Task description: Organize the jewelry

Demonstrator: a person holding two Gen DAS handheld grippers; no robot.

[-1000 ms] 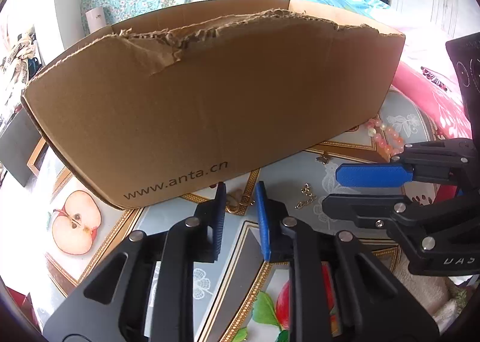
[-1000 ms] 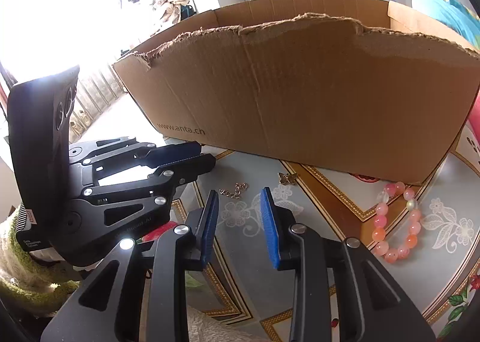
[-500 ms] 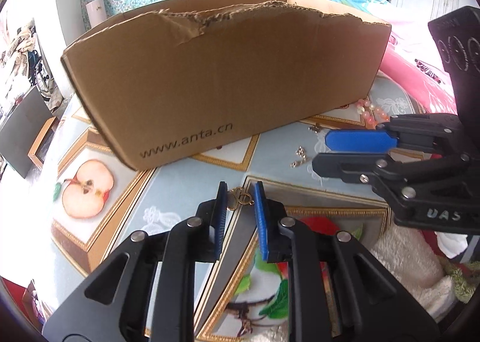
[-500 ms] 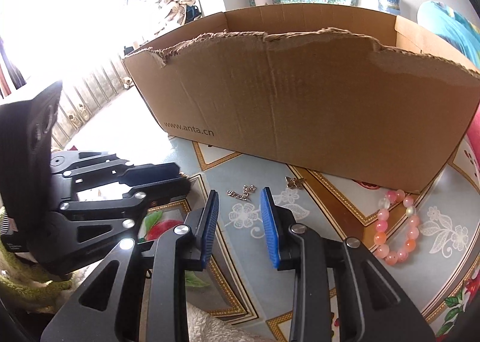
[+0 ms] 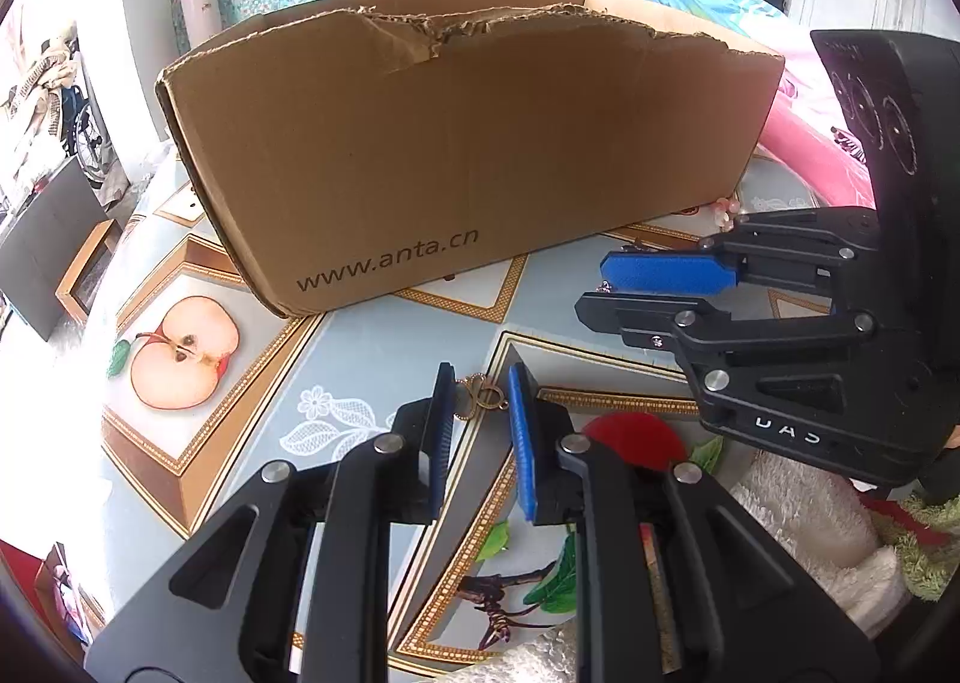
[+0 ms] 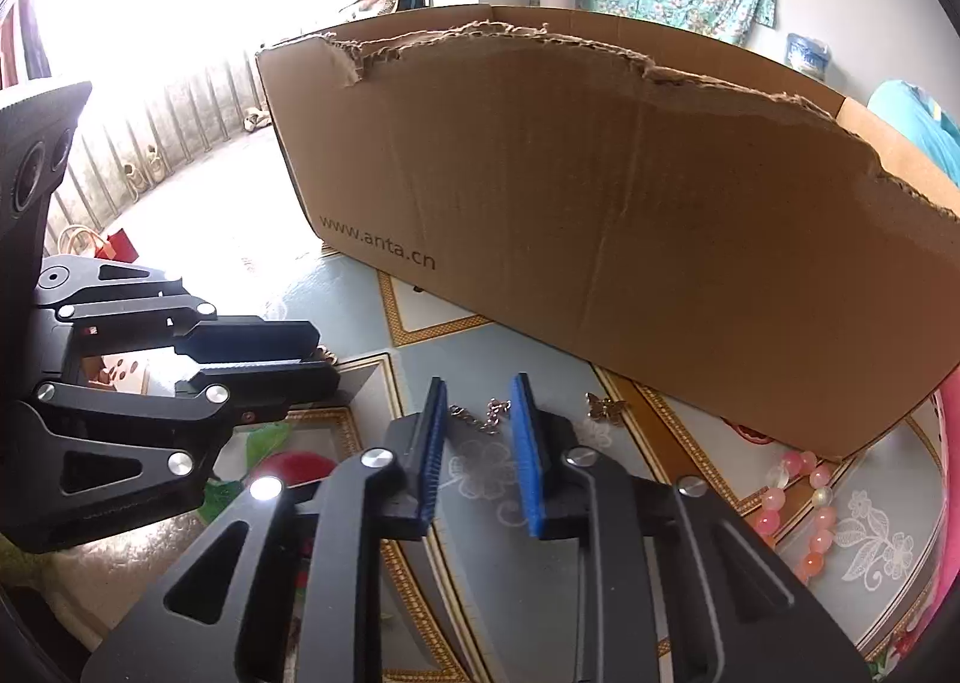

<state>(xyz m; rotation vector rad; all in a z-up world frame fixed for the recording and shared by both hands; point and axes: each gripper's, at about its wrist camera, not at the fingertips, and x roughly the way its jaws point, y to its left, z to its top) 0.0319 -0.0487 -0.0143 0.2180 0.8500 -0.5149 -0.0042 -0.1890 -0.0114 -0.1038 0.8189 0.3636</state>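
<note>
a small gold clasp piece (image 5: 477, 394) sat between the blue pads of the left claw (image 5: 478, 410), which looked clamped on it, just above the patterned surface (image 5: 384, 347). it appeared light, stiff and slippery, best gripped across its looped middle; its long axis ran crosswise between the pads. a silver chain (image 6: 487, 414) lay on the surface between the tips of the right claw (image 6: 478, 413); the jaws had just been closing, with the chain between them but the pads not yet seen pressing it, so they stood slightly apart. the chain seemed limp and light, likely to slide or trail, and ran roughly crosswise. just beside it lay a small butterfly charm (image 6: 605, 404), and farther right a pink bead bracelet (image 6: 801, 509). behind all stood a torn cardboard box (image 5: 468, 155), open-topped.
</note>
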